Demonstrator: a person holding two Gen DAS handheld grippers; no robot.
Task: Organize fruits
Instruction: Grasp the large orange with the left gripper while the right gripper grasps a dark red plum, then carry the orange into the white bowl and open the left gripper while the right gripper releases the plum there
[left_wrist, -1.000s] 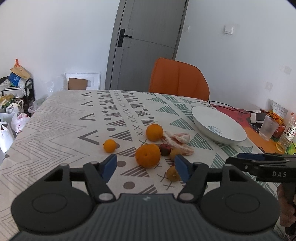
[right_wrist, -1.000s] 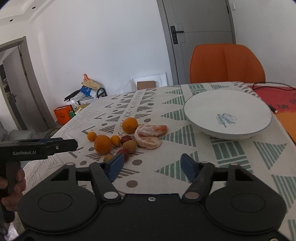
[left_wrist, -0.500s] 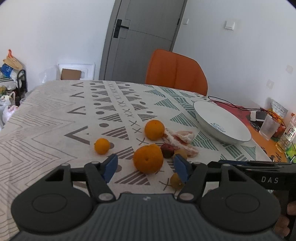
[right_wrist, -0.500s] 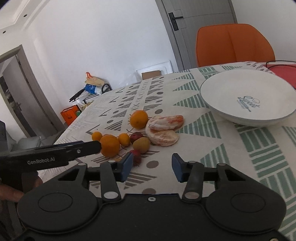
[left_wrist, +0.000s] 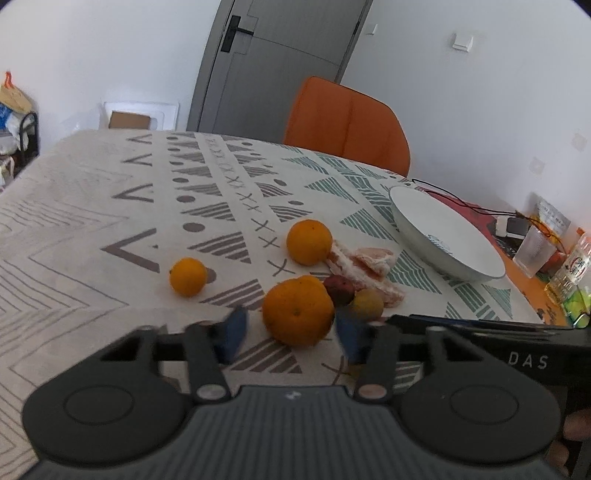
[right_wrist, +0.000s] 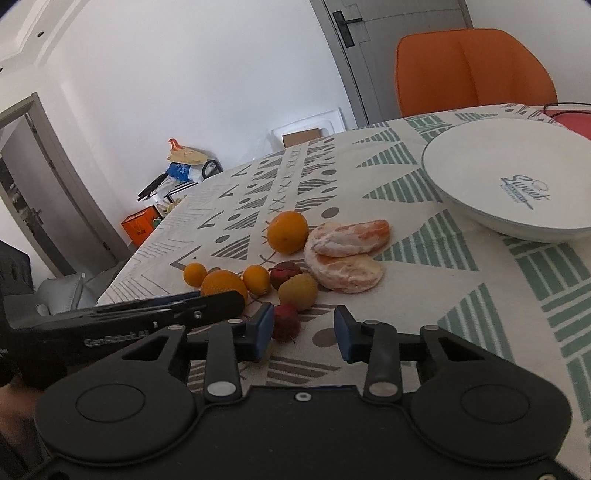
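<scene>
- Left tongs (left_wrist: 290, 334), lower centre of the left wrist view: blue pads spread, motion-blurred, one on each side of a large orange (left_wrist: 298, 310). Touching or not, cannot tell.
- Right tongs (right_wrist: 303, 333), lower centre of the right wrist view: pads spread, holding nothing. A small red fruit (right_wrist: 285, 322) lies just beside the left pad, on the counter (right_wrist: 461, 295).
- Left tongs also show in the right wrist view as a black bar from the left edge, its tip over the large orange.
- Right tongs show in the left wrist view as a black bar marked DAS, lower right.
- Fruit cluster sits mid-frame on the counter in both views, all outside the bowl.
- Left wrist view: small orange (left_wrist: 188, 277) left of the large one, apart from it; another orange (left_wrist: 309, 242) further up; dark red fruit (left_wrist: 339, 290) and yellow-green fruit (left_wrist: 366, 304) just right of the large orange, close together.
- Peeled citrus halves (right_wrist: 343, 254) right of the cluster, one stacked on the other, touching the upper orange's side in the right wrist view.
- Right wrist view also shows a small orange fruit (right_wrist: 256, 279) between the large orange and the dark red one.
- White bowl (right_wrist: 476, 162) upper right of the right wrist view, well apart from the fruit, "Sweet" printed inside.
- Counter has a patterned cloth, grey and green shapes.
- Orange chair (left_wrist: 347, 125) behind the counter, grey door (left_wrist: 273, 62) behind that.
- Plastic cup (left_wrist: 533, 251) and bottle (left_wrist: 570, 269) at the right edge of the left wrist view.
</scene>
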